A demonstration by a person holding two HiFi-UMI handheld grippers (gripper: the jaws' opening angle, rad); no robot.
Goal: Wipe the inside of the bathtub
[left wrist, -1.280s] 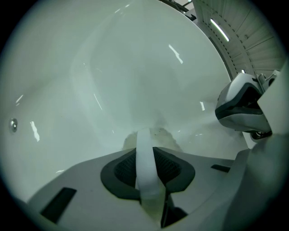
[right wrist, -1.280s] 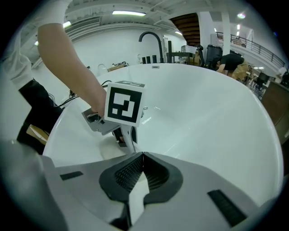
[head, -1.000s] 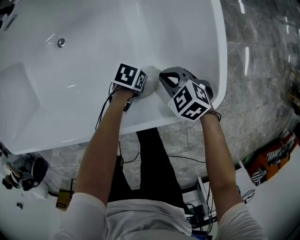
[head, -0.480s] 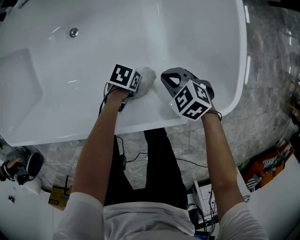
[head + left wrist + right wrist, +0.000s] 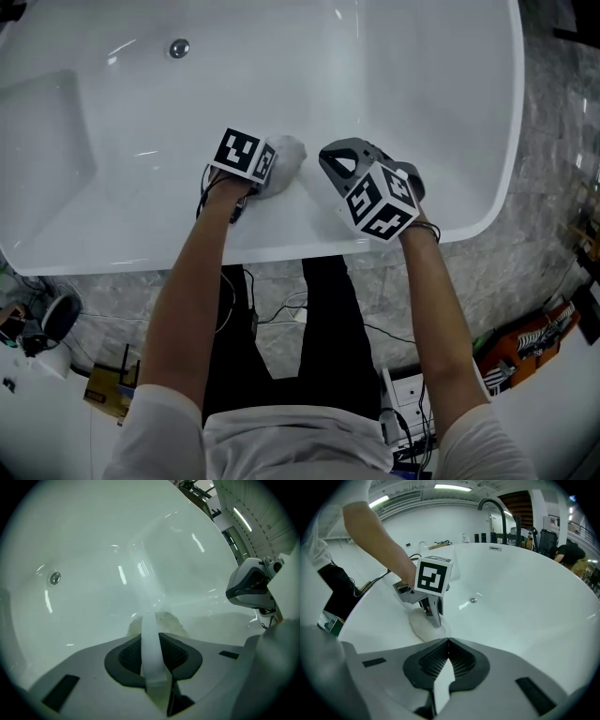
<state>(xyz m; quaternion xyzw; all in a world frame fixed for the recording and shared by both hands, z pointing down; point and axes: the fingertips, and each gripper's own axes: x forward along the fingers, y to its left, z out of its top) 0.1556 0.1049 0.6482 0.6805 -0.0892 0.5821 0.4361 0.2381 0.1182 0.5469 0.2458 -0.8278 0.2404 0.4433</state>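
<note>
Your left gripper (image 5: 264,171) is clamped on the cloth (image 5: 287,153). The cloth is pressed against the near inner wall of the tub (image 5: 506,150), just below the rim. Your right gripper (image 5: 339,161) hovers just beside it, jaws together with nothing between them.

Procedure, as judged from this position:
1. Press the cloth flat to the wall. Only the bunched part ahead of the jaws does the cleaning.
2. Sweep in overlapping passes down toward the drain (image 5: 179,48), so that no strip is missed.
3. Angle the left gripper so the jaw tips do not scrape the tub surface.
4. Hold the right gripper clear of the sweep path.

View differences:
- The left gripper view shows a band of cloth running between the pads. In the head view the marker cube (image 5: 242,153) hides this.
- The right gripper view shows the cloth spread on the wall under the left jaws. It also shows a faucet (image 5: 505,524) at the far rim, which lies outside the head view.
- Only the head view shows both grippers set against the whole near wall.
</note>
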